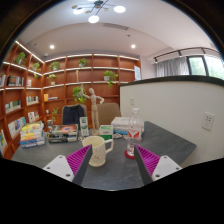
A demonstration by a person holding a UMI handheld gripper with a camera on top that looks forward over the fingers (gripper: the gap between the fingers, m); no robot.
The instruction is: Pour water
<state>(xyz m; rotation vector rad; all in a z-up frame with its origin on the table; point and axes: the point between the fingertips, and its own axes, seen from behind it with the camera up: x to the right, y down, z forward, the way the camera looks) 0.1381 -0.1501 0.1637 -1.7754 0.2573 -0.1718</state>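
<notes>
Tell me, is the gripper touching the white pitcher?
Apart. The gripper view shows the open gripper short of the white pitcher, which stands on the table just ahead, bare table visible either side.

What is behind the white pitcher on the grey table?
Behind the white pitcher lie stacked boxes and a small green box on the table; a wooden figure and bookshelves stand farther back. The pitcher hides the tabletop directly behind it. The open gripper holds nothing.

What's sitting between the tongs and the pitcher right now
Nothing: in the gripper view, only bare grey table separates the open tongs from the pitcher.
</notes>
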